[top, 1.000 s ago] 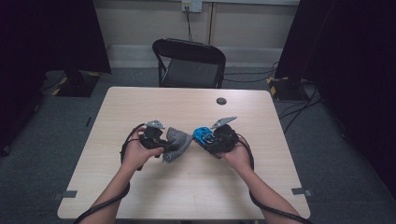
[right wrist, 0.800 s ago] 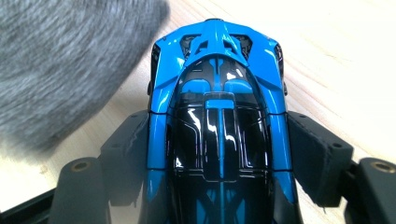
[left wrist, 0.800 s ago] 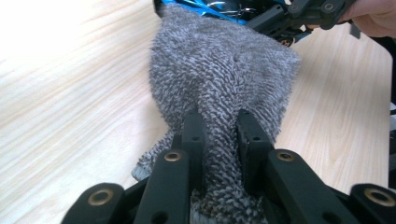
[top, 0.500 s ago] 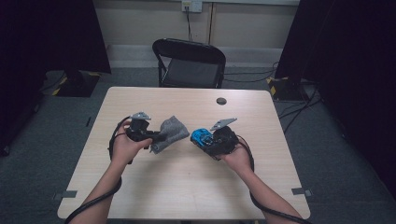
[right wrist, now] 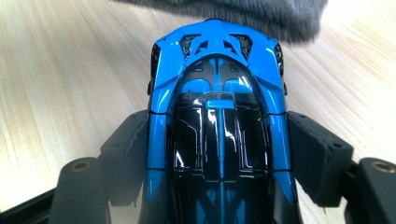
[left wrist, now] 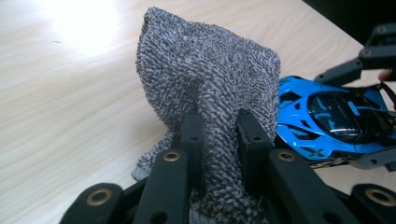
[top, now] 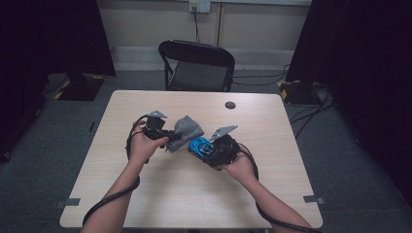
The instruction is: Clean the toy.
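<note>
There was one grey cloth (top: 185, 131) and one blue toy car (top: 199, 146), both held above the middle of the wooden desk (top: 160, 194). One black chair (top: 197, 65) stood behind it. The left hand-held gripper (top: 167, 137) pinched the cloth. The right hand-held gripper (top: 204, 150) clamped the car's sides, just beside the cloth.

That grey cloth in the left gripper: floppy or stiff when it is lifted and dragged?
Probably floppy: the grey cloth bunches and folds where the left gripper pinches it. Its looped, towel-like pile suggests it is light and grippy rather than slippery. It would likely drape over the blue toy car.
</note>
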Available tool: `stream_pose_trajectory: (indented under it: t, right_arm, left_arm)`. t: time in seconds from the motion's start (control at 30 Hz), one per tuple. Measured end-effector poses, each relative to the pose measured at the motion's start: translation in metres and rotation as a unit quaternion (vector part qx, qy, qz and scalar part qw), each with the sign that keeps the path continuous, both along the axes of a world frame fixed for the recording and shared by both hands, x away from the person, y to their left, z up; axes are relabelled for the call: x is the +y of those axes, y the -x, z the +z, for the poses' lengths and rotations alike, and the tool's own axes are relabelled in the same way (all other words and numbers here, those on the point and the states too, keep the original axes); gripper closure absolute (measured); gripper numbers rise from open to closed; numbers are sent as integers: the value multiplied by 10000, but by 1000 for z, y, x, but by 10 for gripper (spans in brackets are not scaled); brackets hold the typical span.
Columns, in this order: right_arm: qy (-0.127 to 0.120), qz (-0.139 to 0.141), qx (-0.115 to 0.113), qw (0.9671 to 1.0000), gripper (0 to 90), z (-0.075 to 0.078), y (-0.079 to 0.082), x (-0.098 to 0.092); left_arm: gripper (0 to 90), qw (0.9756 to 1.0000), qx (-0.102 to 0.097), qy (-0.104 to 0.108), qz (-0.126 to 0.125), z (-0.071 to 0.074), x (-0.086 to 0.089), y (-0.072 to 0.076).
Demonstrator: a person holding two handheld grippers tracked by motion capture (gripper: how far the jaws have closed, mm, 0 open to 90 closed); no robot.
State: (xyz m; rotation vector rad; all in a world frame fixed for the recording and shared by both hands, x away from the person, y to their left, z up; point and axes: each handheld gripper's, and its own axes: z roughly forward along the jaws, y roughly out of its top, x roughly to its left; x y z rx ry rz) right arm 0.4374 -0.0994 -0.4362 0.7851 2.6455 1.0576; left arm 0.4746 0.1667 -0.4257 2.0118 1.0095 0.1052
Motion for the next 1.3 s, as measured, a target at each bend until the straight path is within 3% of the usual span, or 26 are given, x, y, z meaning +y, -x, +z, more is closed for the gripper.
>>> stream_pose_trajectory:
  t: [0.23, 0.77, 1.3]
  right_arm:
    - [18, -31, 8, 10000, 282, -1, -1, -5]
    - [67, -137, 23, 9999, 282, -2, -6, -11]
    - [139, -343, 10, 9993, 282, -3, -12, -20]
  left_arm:
    - [761, 9998, 40, -4, -211, -3, -7, 0]
    - [761, 9994, 11, -36, -348, 1, 0, 6]
    - [760, 9981, 67, 68, -609, 0, 14, 30]
